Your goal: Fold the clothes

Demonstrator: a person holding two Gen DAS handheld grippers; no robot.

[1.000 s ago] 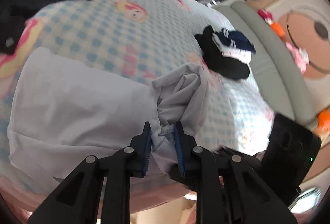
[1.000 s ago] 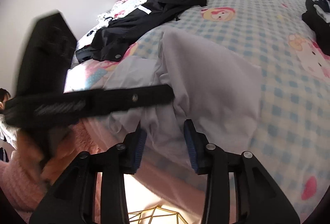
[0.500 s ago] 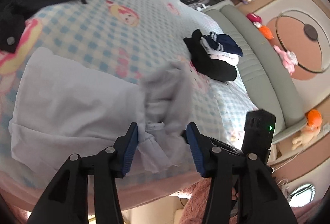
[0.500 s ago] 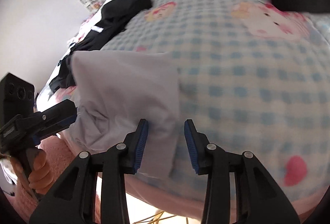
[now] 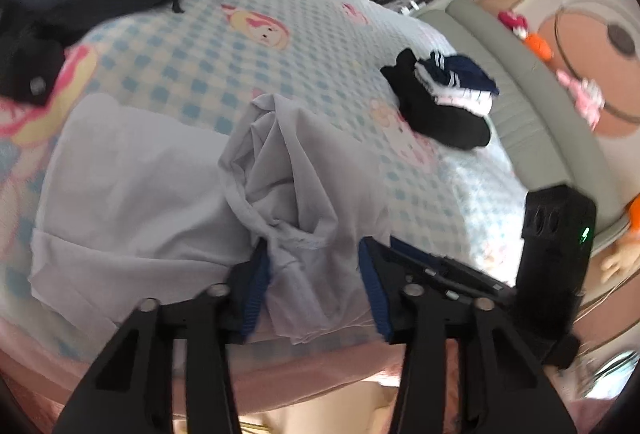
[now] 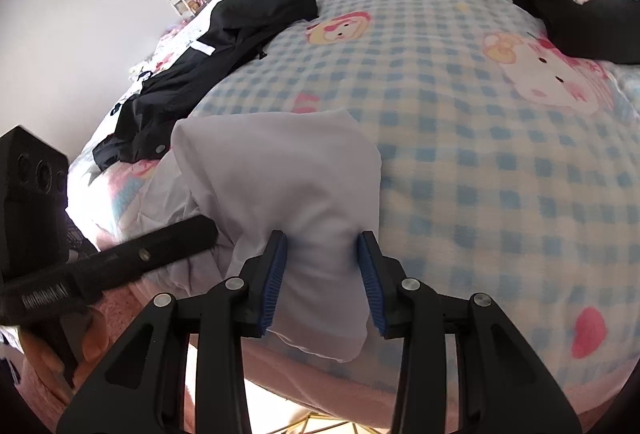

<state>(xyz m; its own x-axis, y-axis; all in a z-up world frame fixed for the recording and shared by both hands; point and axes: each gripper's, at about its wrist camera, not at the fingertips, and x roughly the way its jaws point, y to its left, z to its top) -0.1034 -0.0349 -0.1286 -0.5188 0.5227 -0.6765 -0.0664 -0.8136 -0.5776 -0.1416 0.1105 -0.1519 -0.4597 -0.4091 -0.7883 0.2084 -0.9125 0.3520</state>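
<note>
The left tongs [image 5: 316, 286] have let go and now gape wide around the bunched pale grey shirt [image 5: 168, 202] at the bed's [image 6: 500, 162] near edge; the right tongs [image 6: 322, 282] straddle its fold, also apart.

Left tool [image 5: 314, 286]: we hold it low with its jaws spread wide, blue pads [image 5: 256, 286] apart and gripping nothing.
Right tool [image 6: 322, 280]: we keep its jaws parted too, pads [image 6: 276, 276] apart, nothing pinched.
Hand [image 6: 90, 346]: our fingers wrap the left tool's handle, seen at the lower left of the right wrist view.
</note>
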